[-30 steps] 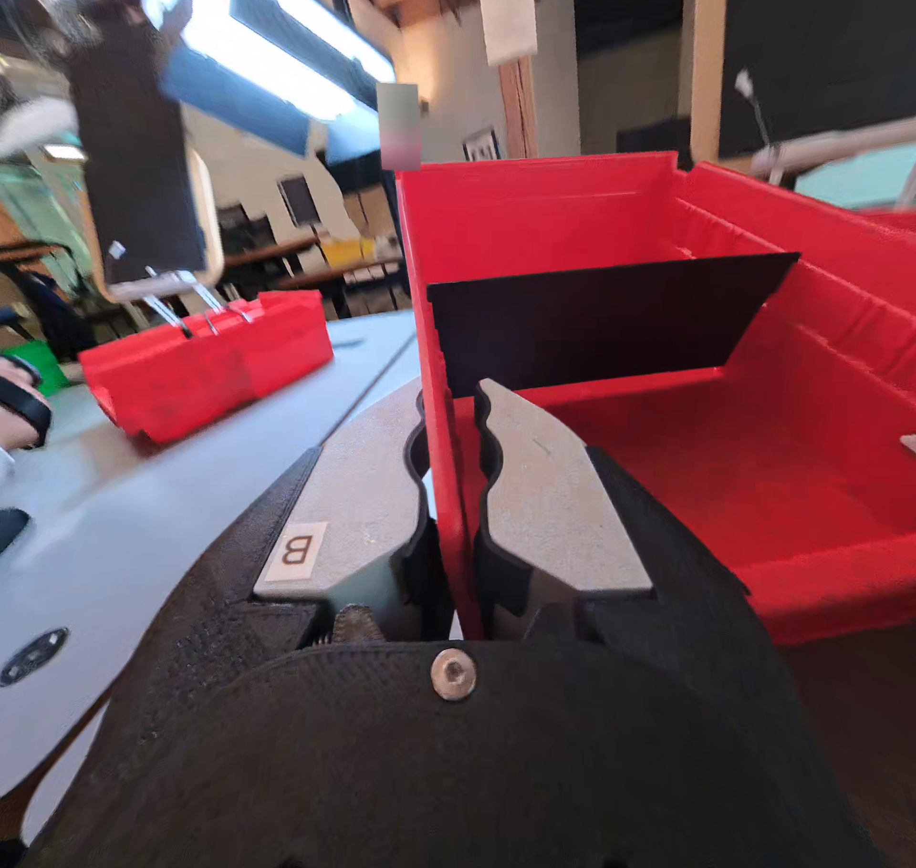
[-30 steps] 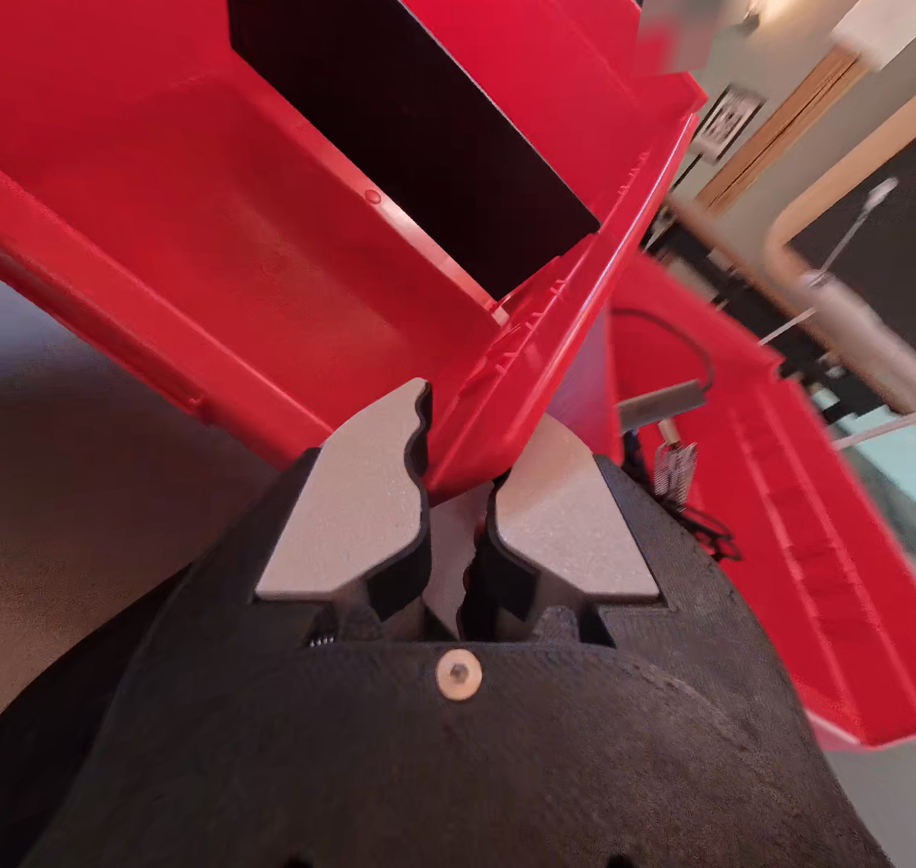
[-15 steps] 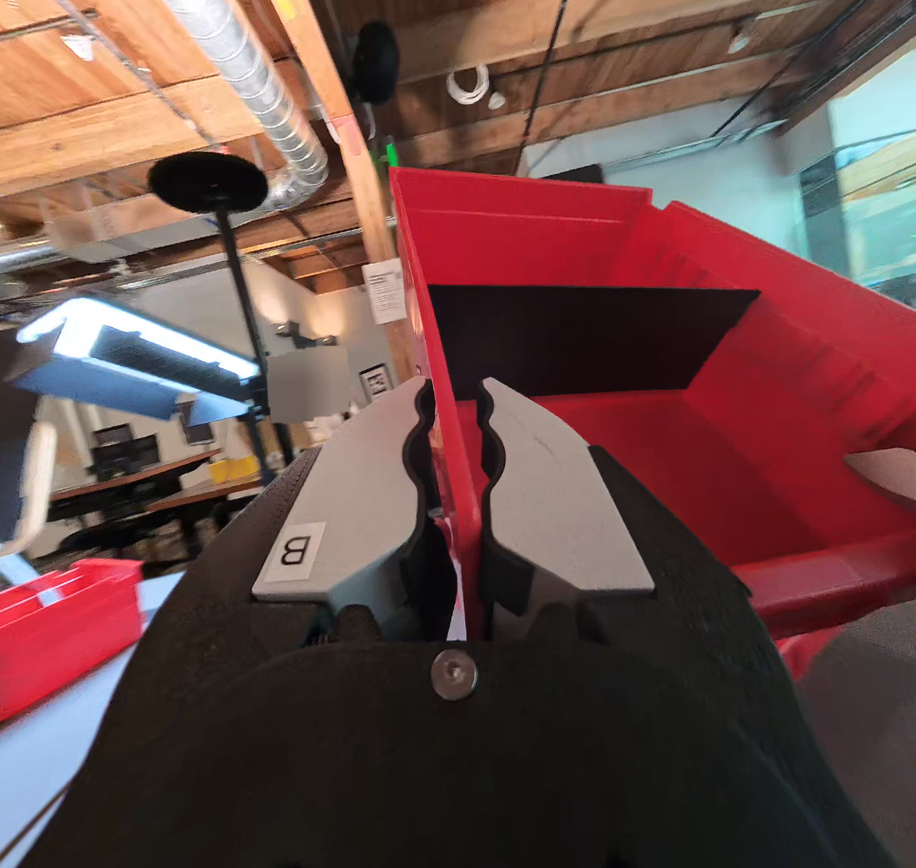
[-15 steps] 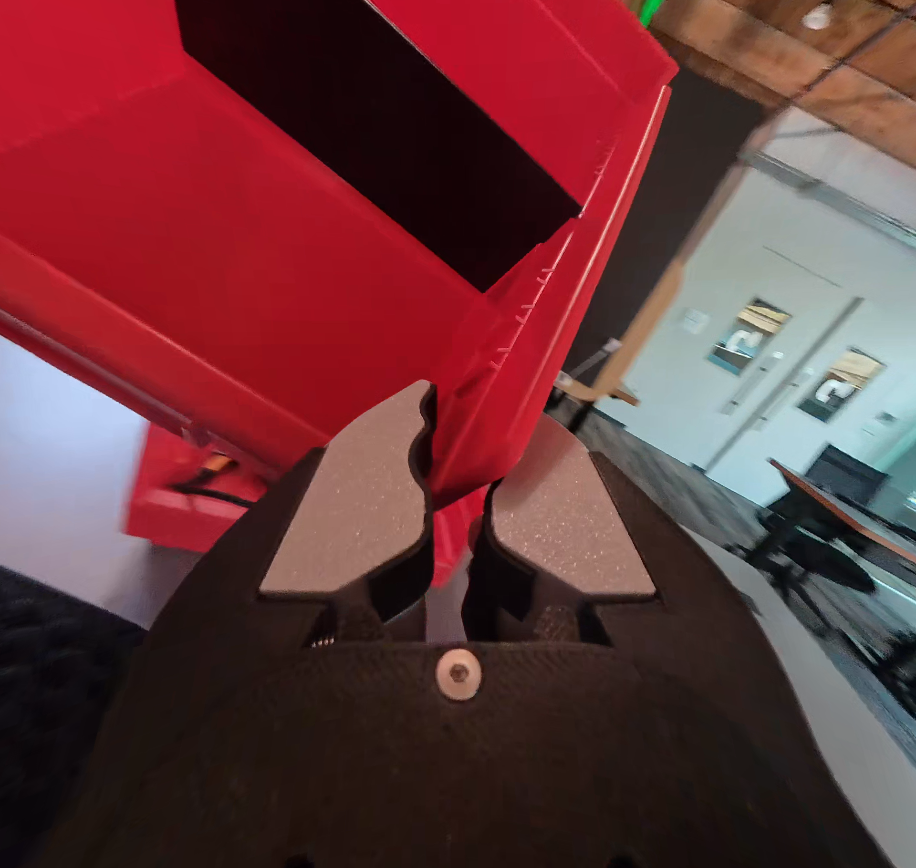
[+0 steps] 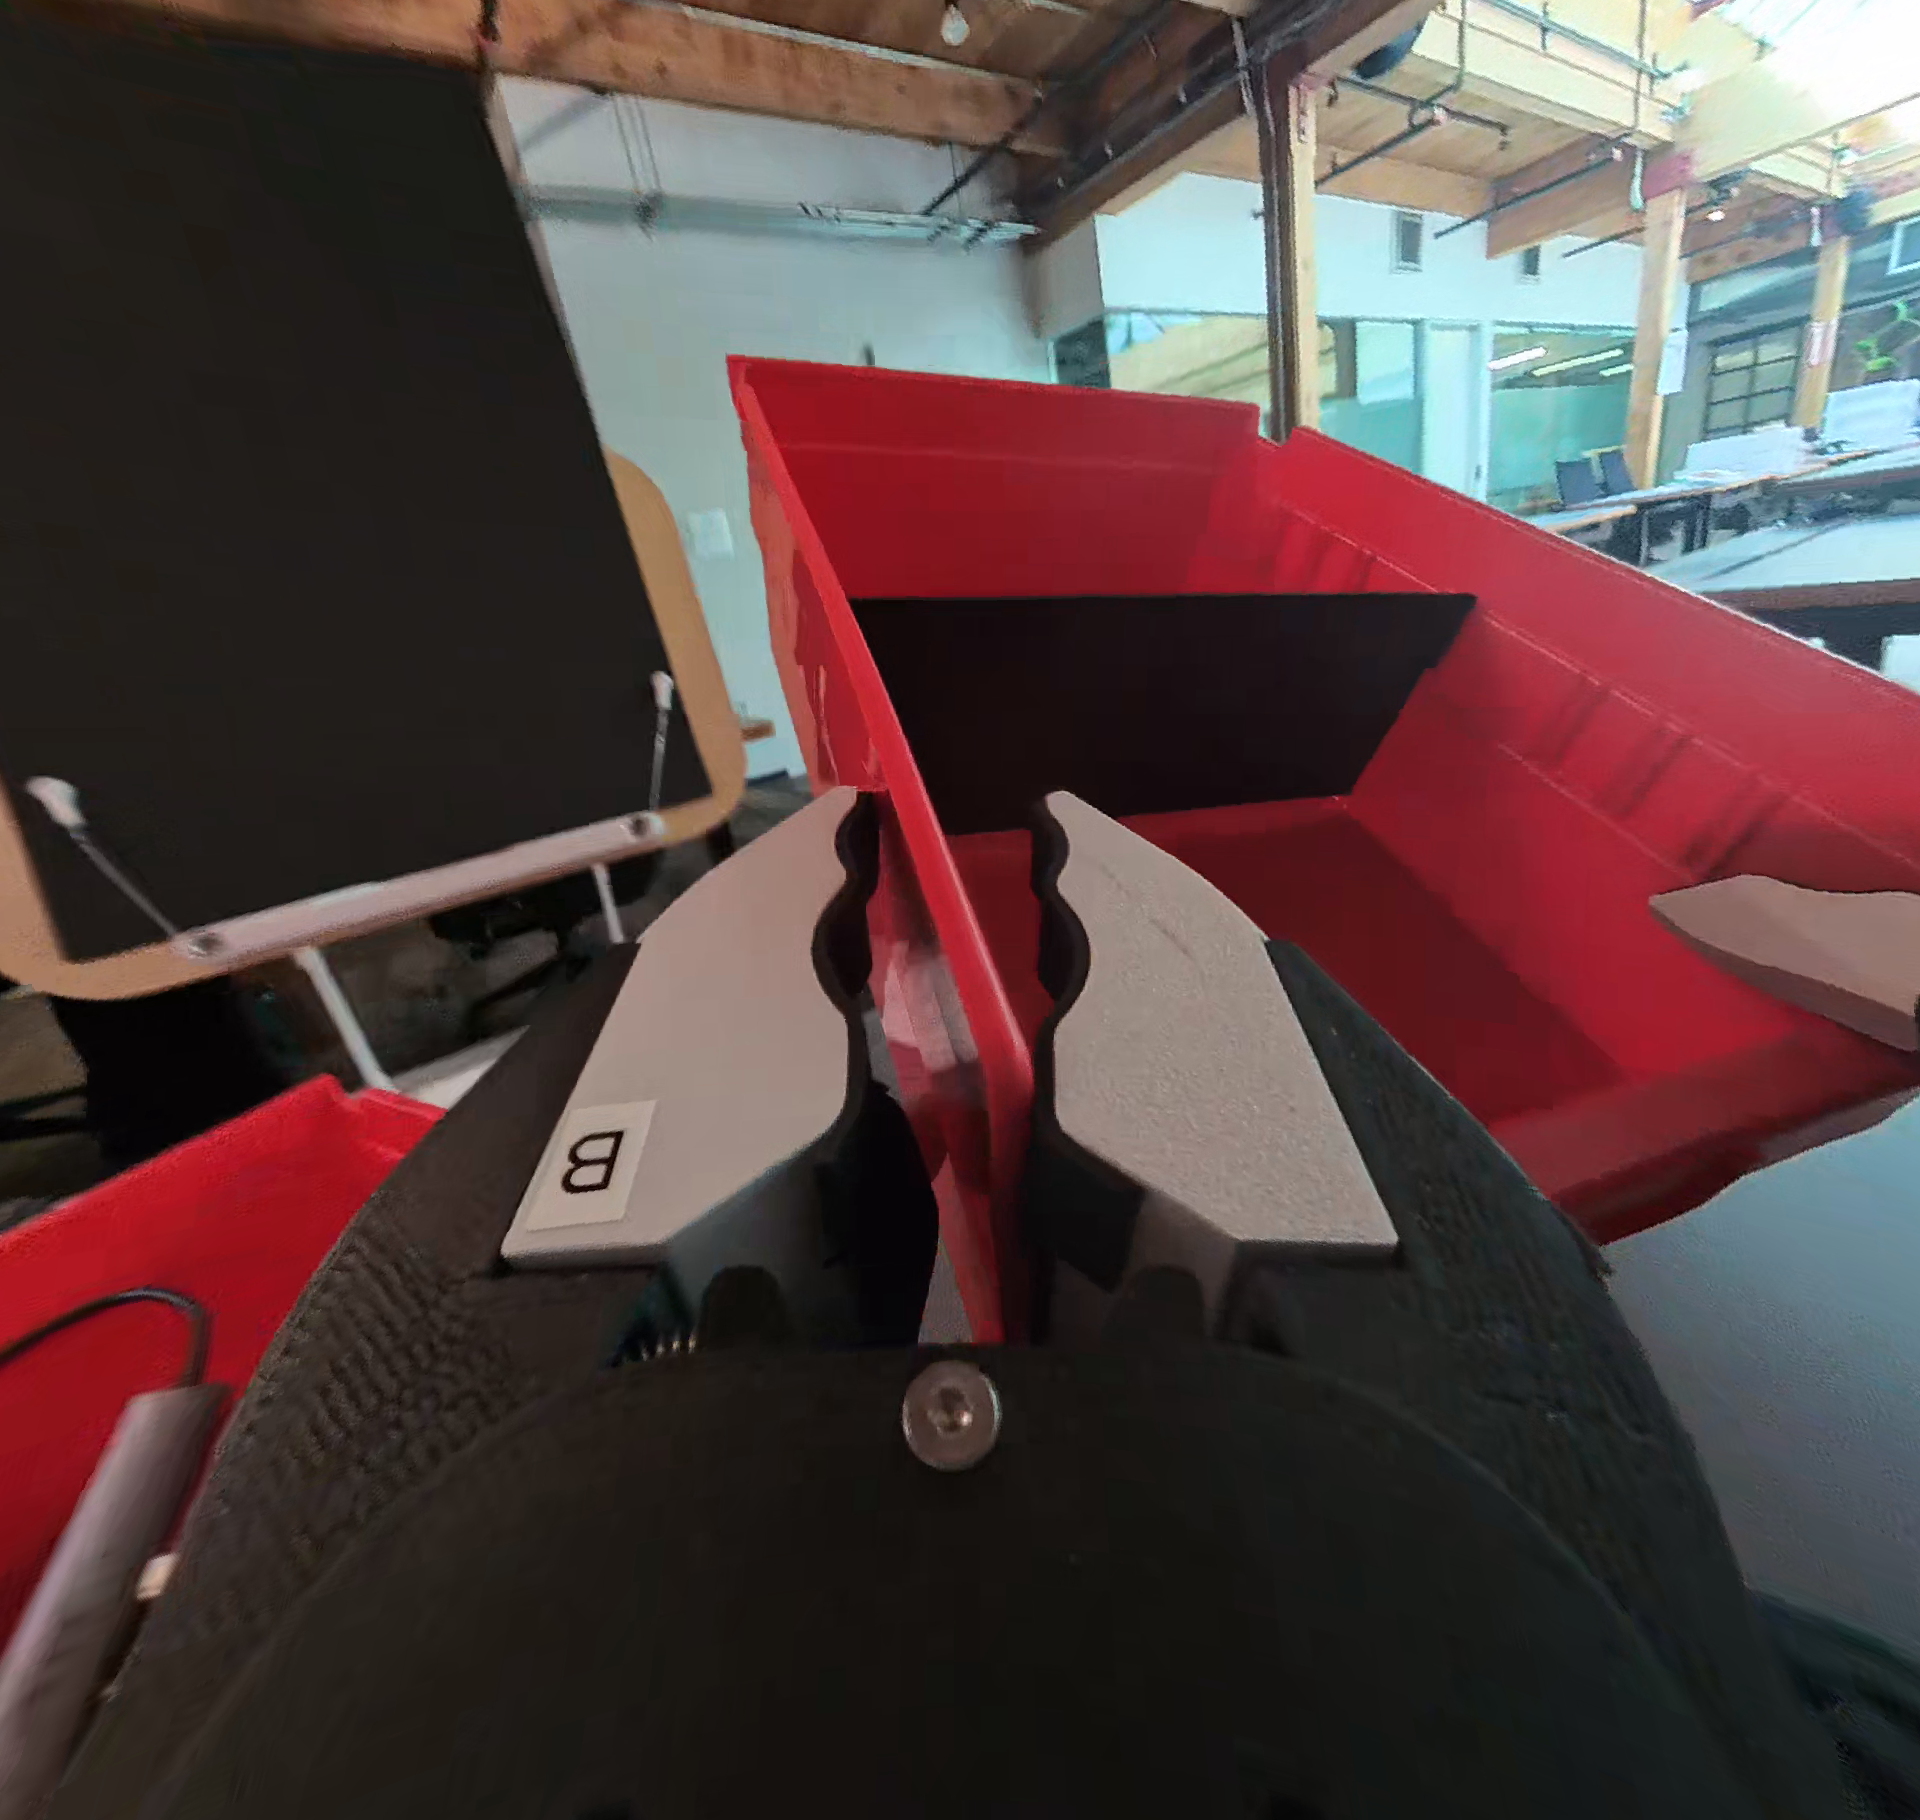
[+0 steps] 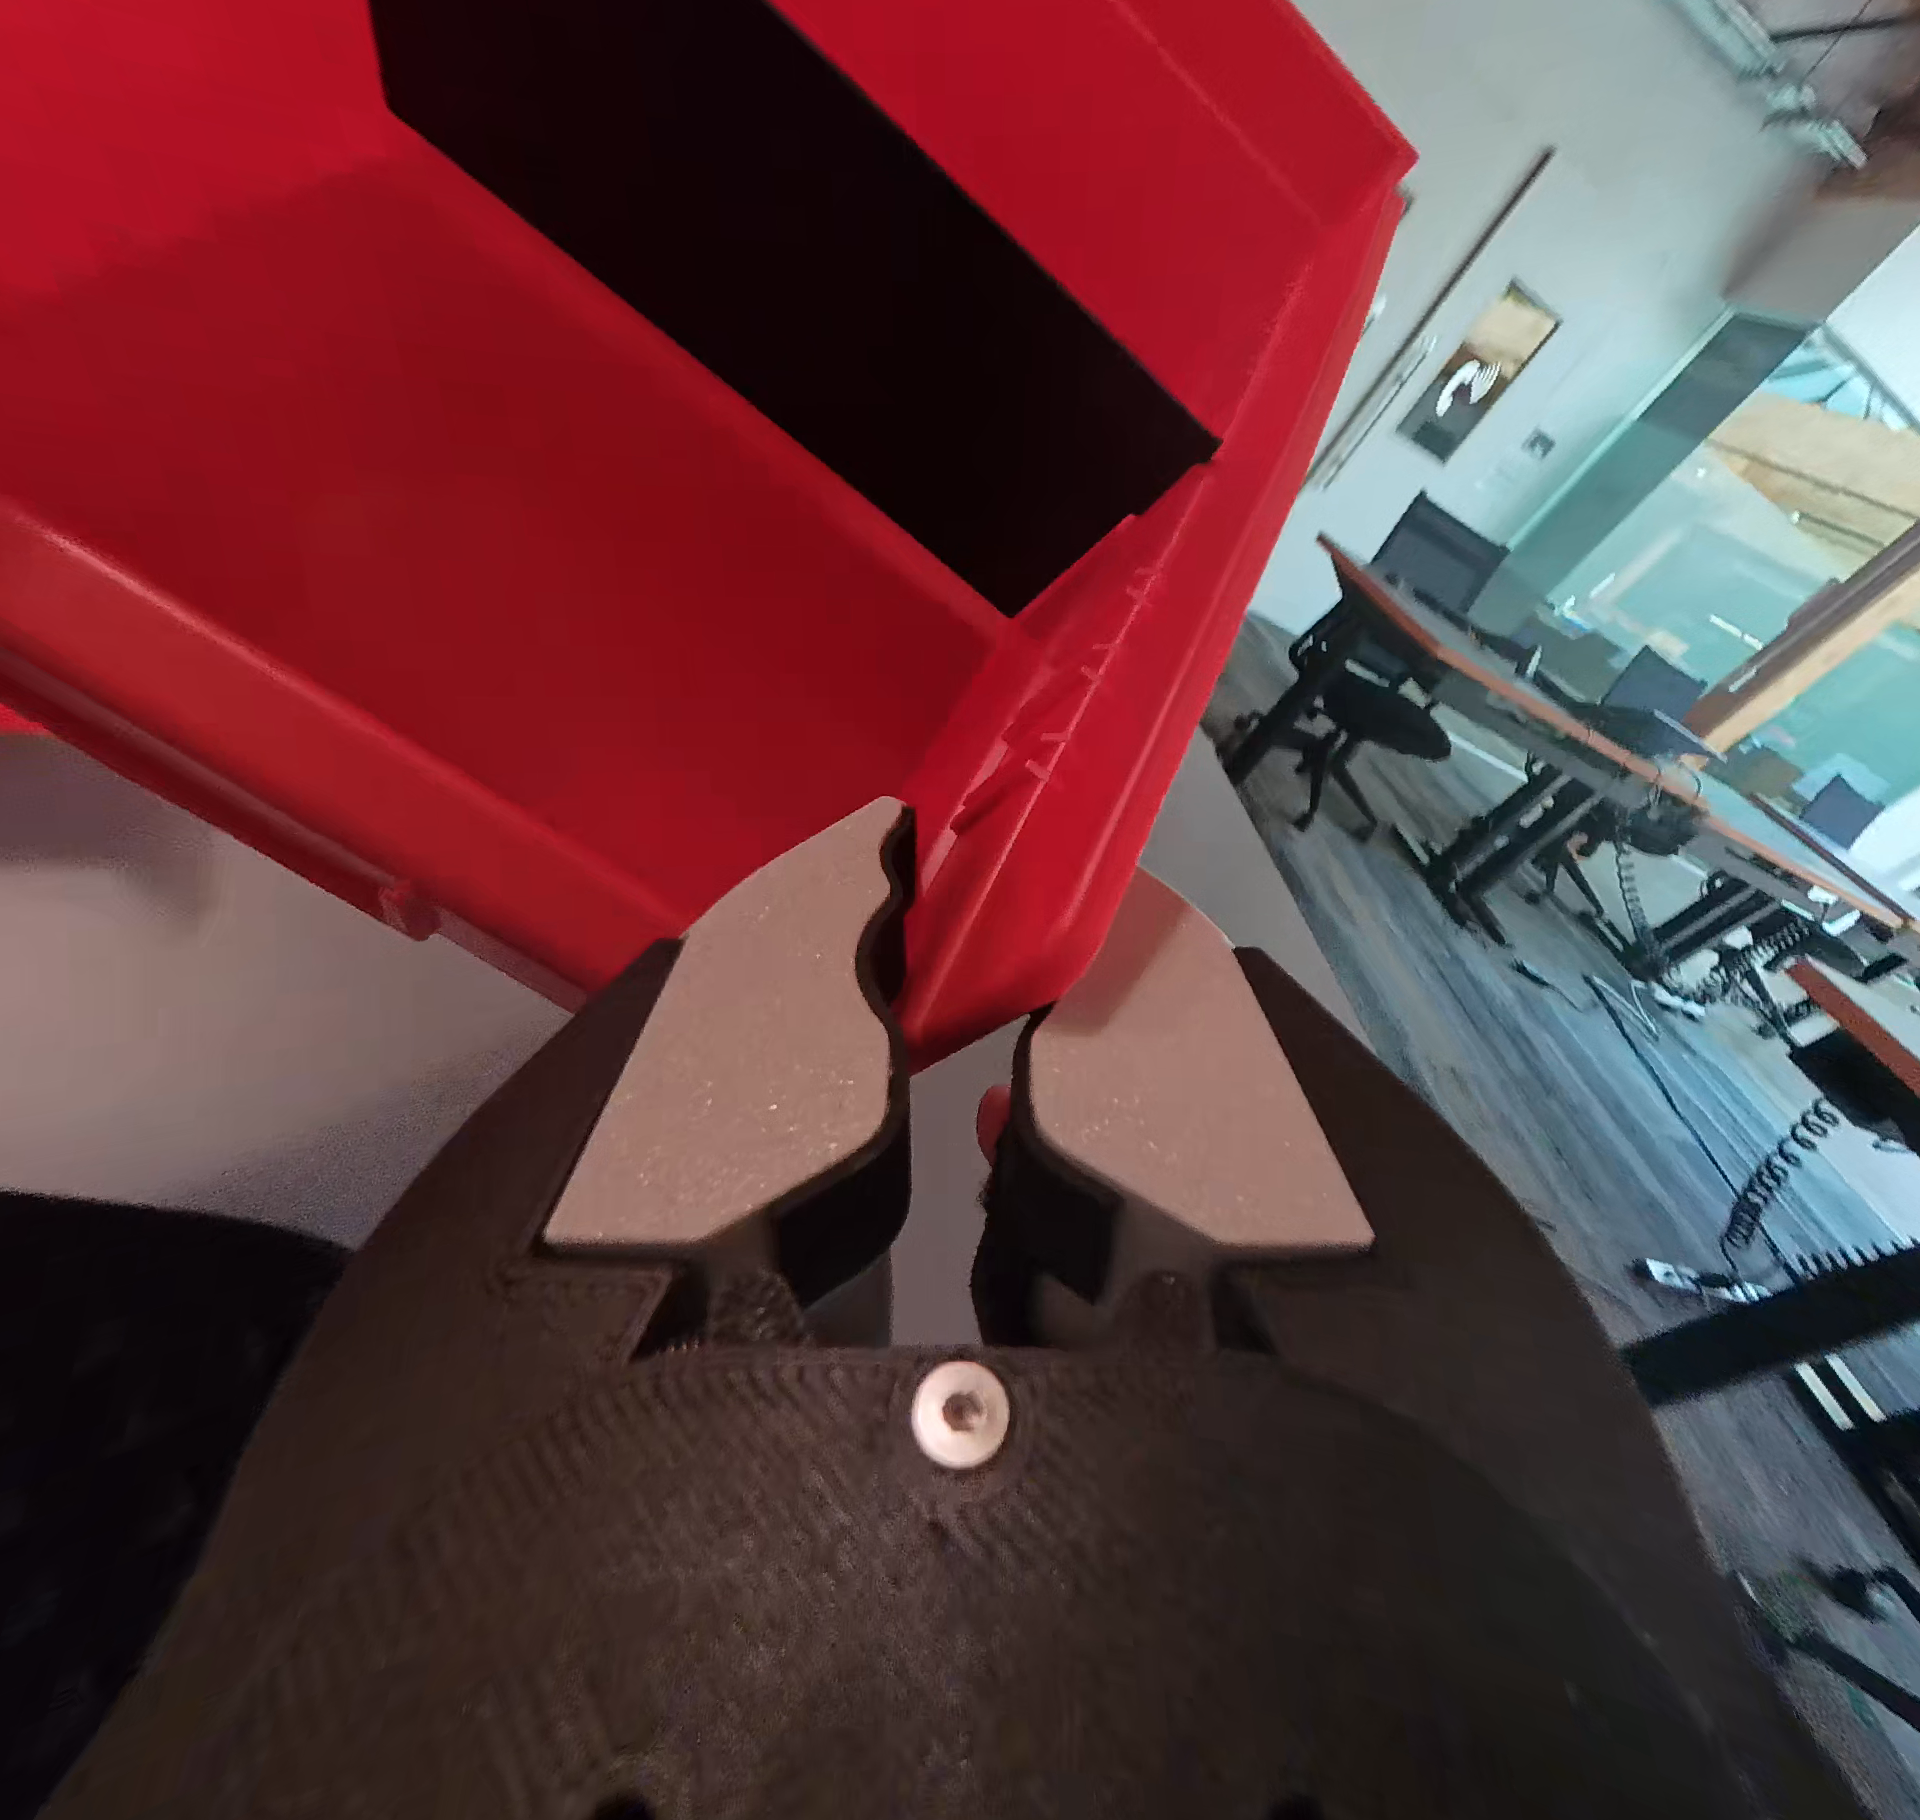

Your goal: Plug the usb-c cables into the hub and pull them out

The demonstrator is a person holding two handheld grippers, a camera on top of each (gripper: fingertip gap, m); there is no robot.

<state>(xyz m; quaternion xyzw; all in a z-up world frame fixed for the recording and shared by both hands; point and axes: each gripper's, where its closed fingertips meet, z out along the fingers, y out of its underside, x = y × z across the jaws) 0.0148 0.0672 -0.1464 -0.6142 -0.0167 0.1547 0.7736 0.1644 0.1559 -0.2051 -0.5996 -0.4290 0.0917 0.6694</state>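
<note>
My left gripper (image 5: 951, 820) is shut on the left side wall of a red plastic bin (image 5: 997, 440), which has a black divider (image 5: 1143, 700) across it. The near compartment looks empty. My right gripper (image 6: 1023, 871) is shut on the bin's (image 6: 499, 544) right wall near the front corner; one of its fingers (image 5: 1787, 949) shows at the right edge of the left wrist view. The bin is held tilted in the air. A grey hub (image 5: 104, 1542) with a black cable (image 5: 99, 1318) lies in a second red bin (image 5: 229, 1220) at the lower left.
A black board on a light stand (image 5: 312, 523) stands close on the left. Long desks and office chairs (image 6: 1558, 731) stand on the dark floor to the right. Wooden ceiling beams are overhead. My right fingertips sit around 20 cm from my left ones.
Both grippers kept their hold while the bin rose off the table and swung round. The views turned from the table to the ceiling, then to the open room.
</note>
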